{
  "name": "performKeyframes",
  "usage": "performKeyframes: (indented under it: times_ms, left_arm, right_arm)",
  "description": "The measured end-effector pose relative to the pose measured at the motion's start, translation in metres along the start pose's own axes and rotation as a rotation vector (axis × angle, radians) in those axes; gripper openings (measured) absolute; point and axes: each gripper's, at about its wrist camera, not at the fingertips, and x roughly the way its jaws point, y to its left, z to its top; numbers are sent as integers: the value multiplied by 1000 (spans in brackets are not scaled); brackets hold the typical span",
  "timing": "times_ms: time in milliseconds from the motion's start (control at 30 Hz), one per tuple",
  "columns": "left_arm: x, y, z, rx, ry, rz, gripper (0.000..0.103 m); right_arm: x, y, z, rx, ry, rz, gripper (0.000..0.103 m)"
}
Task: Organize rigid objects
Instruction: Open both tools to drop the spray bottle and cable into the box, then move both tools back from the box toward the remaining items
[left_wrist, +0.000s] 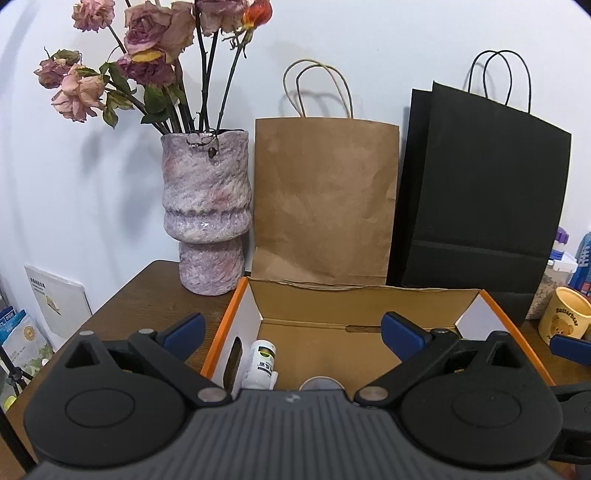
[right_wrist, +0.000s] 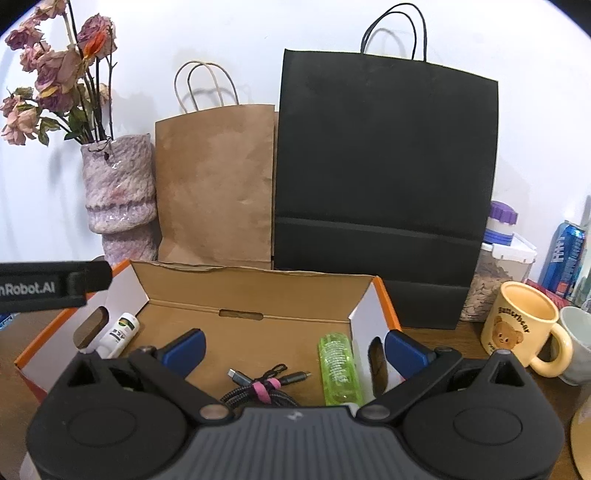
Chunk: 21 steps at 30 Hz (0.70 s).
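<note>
An open cardboard box with orange outer sides (left_wrist: 221, 325) (right_wrist: 384, 299) sits on the wooden table. Inside lie a white bottle with a green label (left_wrist: 260, 363) (right_wrist: 122, 332), a translucent green bottle (right_wrist: 340, 369), a black cable bundle tied with a pink strap (right_wrist: 264, 384) and a round grey thing (left_wrist: 320, 384), partly hidden. My left gripper (left_wrist: 293, 332) is open and empty above the box's left half. My right gripper (right_wrist: 295, 345) is open and empty above the box's right half. The left gripper's body (right_wrist: 51, 284) shows at the right wrist view's left edge.
A mottled pink vase of dried roses (left_wrist: 207, 210) (right_wrist: 118, 192), a brown paper bag (left_wrist: 325, 199) (right_wrist: 218, 184) and a black paper bag (left_wrist: 480, 199) (right_wrist: 384, 177) stand behind the box against the wall. A yellow bear mug (right_wrist: 521, 326) (left_wrist: 563, 314), a white cup (right_wrist: 580, 343), a blue can (right_wrist: 565, 254) and a clear lidded container (right_wrist: 495, 280) stand at right.
</note>
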Motion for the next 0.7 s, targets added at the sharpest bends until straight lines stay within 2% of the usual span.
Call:
performKeyframes:
  times_ms: [700]
  left_arm:
    - [-75,10,-21,6,-31,-52,103]
  right_arm:
    - [-84,-20,-17,7,-88,-24,103]
